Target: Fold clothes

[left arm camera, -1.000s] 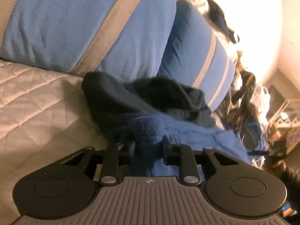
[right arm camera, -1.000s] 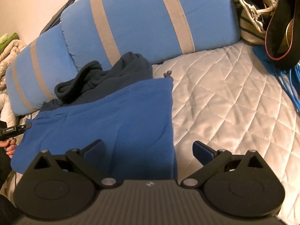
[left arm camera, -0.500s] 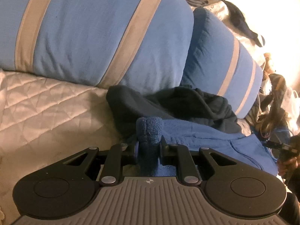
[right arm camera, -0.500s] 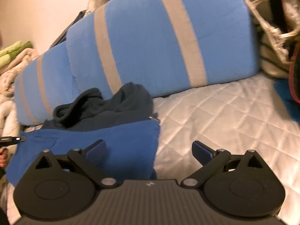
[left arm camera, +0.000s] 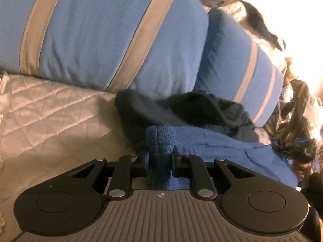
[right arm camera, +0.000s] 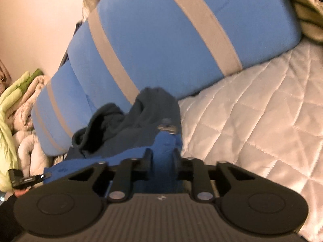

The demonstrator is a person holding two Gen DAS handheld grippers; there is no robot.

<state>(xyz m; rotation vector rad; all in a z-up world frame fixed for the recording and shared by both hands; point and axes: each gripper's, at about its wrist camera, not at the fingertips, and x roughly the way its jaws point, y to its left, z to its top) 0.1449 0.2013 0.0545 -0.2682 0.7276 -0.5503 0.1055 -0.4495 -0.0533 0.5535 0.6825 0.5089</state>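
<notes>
A blue fleece garment [left arm camera: 222, 147] lies on the quilted bed, and my left gripper [left arm camera: 160, 157] is shut on a bunched fold of it that stands up between the pads. In the right wrist view the same blue garment [right arm camera: 165, 143] fills the gap of my right gripper [right arm camera: 163, 159]. Its jaws are closing, with both pads against the cloth near a corner. A dark navy garment [left arm camera: 181, 111] lies crumpled just behind the blue one, against the pillows, also visible as a dark garment [right arm camera: 145, 113] ahead of the right gripper.
Two blue pillows with grey stripes [left arm camera: 101, 30] lean along the back of the bed. Pale quilted bedspread [right arm camera: 252, 111] spreads to the side. Green and beige bedding [right arm camera: 12, 100] is piled at the left, and bags and clutter [left arm camera: 298, 104] sit beyond the bed's end.
My right gripper went from wide open over the blue garment to closed on its corner, moving in toward the pillows. The left gripper lifted slightly, its fold of blue fleece standing taller.
</notes>
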